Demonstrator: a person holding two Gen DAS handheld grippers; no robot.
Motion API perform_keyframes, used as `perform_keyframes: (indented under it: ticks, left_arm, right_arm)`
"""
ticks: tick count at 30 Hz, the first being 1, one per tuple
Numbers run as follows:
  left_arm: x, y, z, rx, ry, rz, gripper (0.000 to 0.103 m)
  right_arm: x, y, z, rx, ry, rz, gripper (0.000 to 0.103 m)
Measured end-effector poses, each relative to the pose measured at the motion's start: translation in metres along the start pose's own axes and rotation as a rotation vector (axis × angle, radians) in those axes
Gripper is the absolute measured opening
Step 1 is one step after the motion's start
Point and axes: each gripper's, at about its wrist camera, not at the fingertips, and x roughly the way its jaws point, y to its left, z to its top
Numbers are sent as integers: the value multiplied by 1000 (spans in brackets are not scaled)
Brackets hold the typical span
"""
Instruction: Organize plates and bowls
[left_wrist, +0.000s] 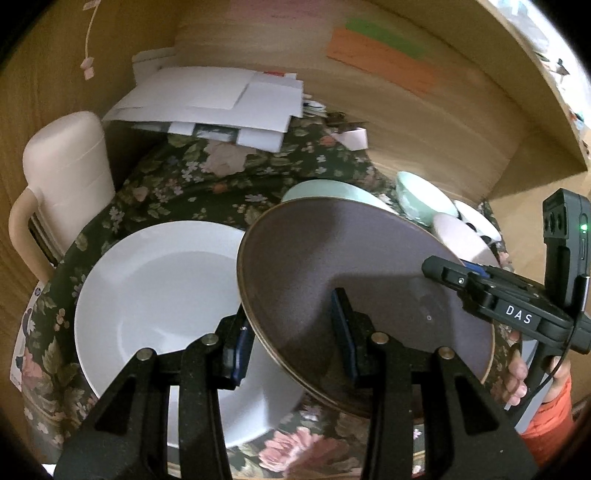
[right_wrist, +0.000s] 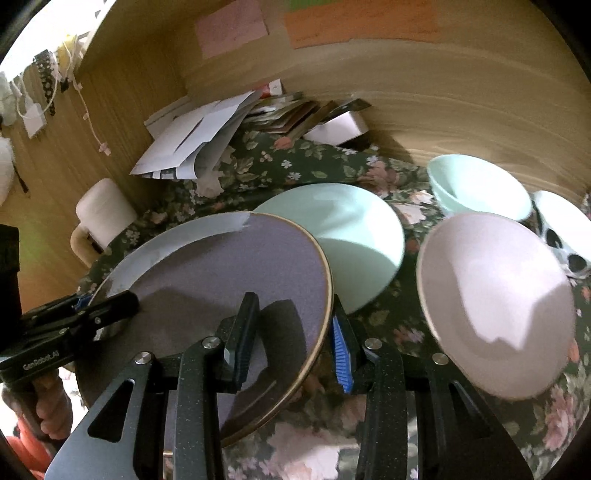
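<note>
- I have the grey plate (left_wrist: 354, 280) clamped by both grippers: left gripper (left_wrist: 295, 339) on one rim, right gripper (right_wrist: 291, 339) on the opposite rim, each with one finger above and one below.
- It is matte grey with a thin golden edge (tilted), held above the white plate (left_wrist: 155, 295) on the floral cloth (left_wrist: 192, 177).
- The mint plate (right_wrist: 354, 236) behind is partly covered; the far bowls look blurred.

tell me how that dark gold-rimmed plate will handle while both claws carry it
The dark plate looks rigid and probably ceramic, so likely fragile if dropped. Its glazed rim may slip, since the left claw and right claw pinch only its edges. Tilted above the white plate, it could slide.
</note>
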Motion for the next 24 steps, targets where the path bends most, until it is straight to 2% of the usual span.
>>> perform_keyframes:
  ticks: [13, 24]
  left_arm:
    - [-6, -40, -17, 61, 1, -57, 40]
    - [1, -66, -37, 113, 23, -84, 40]
  right_arm:
    - [-42, -23, -33, 46, -30, -51, 34]
    - [-56, -43, -63, 100, -22, -83, 34]
